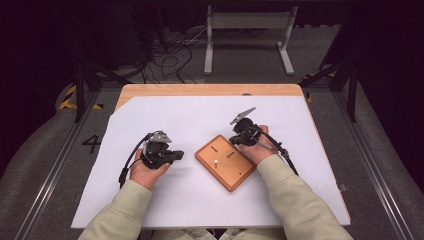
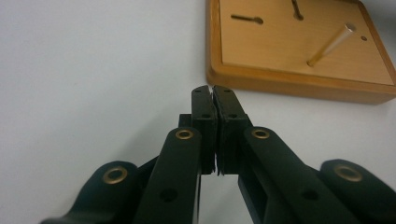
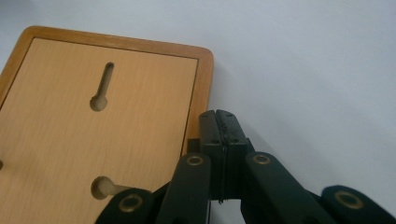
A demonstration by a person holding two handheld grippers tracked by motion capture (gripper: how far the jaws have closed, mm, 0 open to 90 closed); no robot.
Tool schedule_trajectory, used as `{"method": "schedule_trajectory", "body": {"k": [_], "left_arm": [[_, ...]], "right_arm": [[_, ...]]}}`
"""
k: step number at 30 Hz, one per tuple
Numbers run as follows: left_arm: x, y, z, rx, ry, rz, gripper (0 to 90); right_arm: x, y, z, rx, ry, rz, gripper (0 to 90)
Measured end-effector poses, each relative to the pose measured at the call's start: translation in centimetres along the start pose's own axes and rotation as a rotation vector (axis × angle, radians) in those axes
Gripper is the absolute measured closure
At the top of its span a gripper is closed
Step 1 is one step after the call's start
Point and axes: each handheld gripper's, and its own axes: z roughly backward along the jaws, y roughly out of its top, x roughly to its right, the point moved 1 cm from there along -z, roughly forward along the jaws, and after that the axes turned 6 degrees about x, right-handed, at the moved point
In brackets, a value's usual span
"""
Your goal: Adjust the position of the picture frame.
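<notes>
On the bench point(image 1: 300, 200), which is covered by a white sheet, the left hand-held gripper point(image 1: 176, 155) lies low near the middle of the near half, well in from the left edge, its tips pointing toward the wooden board point(image 1: 226, 161). In the left gripper view its jaws are clenched together with nothing between them point(image 2: 214, 93), stopping just short of the board's raised rim point(image 2: 280, 84) without touching it. The board sits diagonally around the centre of the bench, a little nearer the front edge than the back; its flat top has keyhole-shaped slots point(image 3: 102, 86), and a thin metal peg point(image 2: 330, 45) stands up from it. At the board's right-hand side, the right hand-held gripper point(image 1: 234, 141) is clenched as well and empty; in the right gripper view its tips point(image 3: 218, 114) are just beside the board's rim point(image 3: 205, 84), over the white sheet.
</notes>
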Motion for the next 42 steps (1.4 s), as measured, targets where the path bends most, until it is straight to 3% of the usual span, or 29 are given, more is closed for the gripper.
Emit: {"method": "schedule_trajectory", "body": {"k": [3,5,7,9,10,12,13,14,19,20,23,26,31,37,39,40,42], "left_arm": [[-0.2,0.0,-0.4,-0.006,-0.002,0.003,88.0],[-0.3,-0.1,-0.9,-0.017,-0.005,0.005,88.2],[-0.3,-0.1,-1.4,-0.029,-0.007,0.005,88.5],[-0.3,-0.1,-1.6,-0.039,-0.008,0.002,88.5],[-0.3,-0.1,-1.7,-0.035,-0.009,0.0,88.5],[-0.4,0.0,-1.6,-0.02,-0.002,0.005,88.2],[-0.4,0.0,-1.4,-0.012,0.002,0.007,87.9],[-0.4,0.0,-1.3,-0.004,0.006,0.013,87.5],[-0.3,0.2,-0.9,0.028,0.01,0.001,83.2],[-0.3,0.2,-0.9,0.028,0.01,0.001,82.7],[-0.3,0.2,-0.7,0.042,0.01,-0.001,81.3],[-0.4,0.2,-0.6,0.048,0.007,0.001,80.5],[-0.5,0.2,-0.7,0.045,-0.002,0.002,79.6],[-0.4,0.2,-0.7,0.048,-0.001,-0.005,78.9],[-0.4,0.2,-0.7,0.05,0.002,0.002,78.6],[-0.5,0.2,-0.7,0.05,0.002,0.003,78.0],[-0.5,0.2,-0.7,0.048,0.001,0.004,77.6]], "right_arm": [[-1.4,0.8,-1.2,0.012,0.042,0.056,90.0],[-1.9,1.0,-1.2,0.019,0.022,0.08,90.0],[-1.7,0.9,-0.1,0.059,0.028,0.089,90.0],[-1.4,0.3,1.9,0.089,0.042,0.036,90.0],[-1.4,0.3,1.9,0.089,0.042,0.036,90.0],[-2.4,-0.7,4.0,0.115,0.071,0.048,90.0],[-3.3,-1.4,4.8,0.116,0.083,0.084,90.0],[-4.0,-2.0,5.2,0.112,0.095,0.106,90.0],[-6.5,-4.6,6.6,0.132,0.141,0.117,90.0],[-6.5,-4.6,6.6,0.132,0.141,0.117,90.0],[-8.9,-5.5,7.0,0.148,0.187,0.157,90.0],[-10.0,-5.6,7.0,0.156,0.211,0.181,90.0],[-12.4,-6.1,6.2,0.123,0.253,0.228,90.0],[-13.3,-6.8,5.0,0.069,0.269,0.242,90.0],[-13.4,-7.1,4.6,0.054,0.255,0.247,90.0],[-13.2,-7.3,4.4,0.036,0.222,0.262,90.0],[-13.1,-7.4,4.5,0.036,0.231,0.256,90.0]]}}
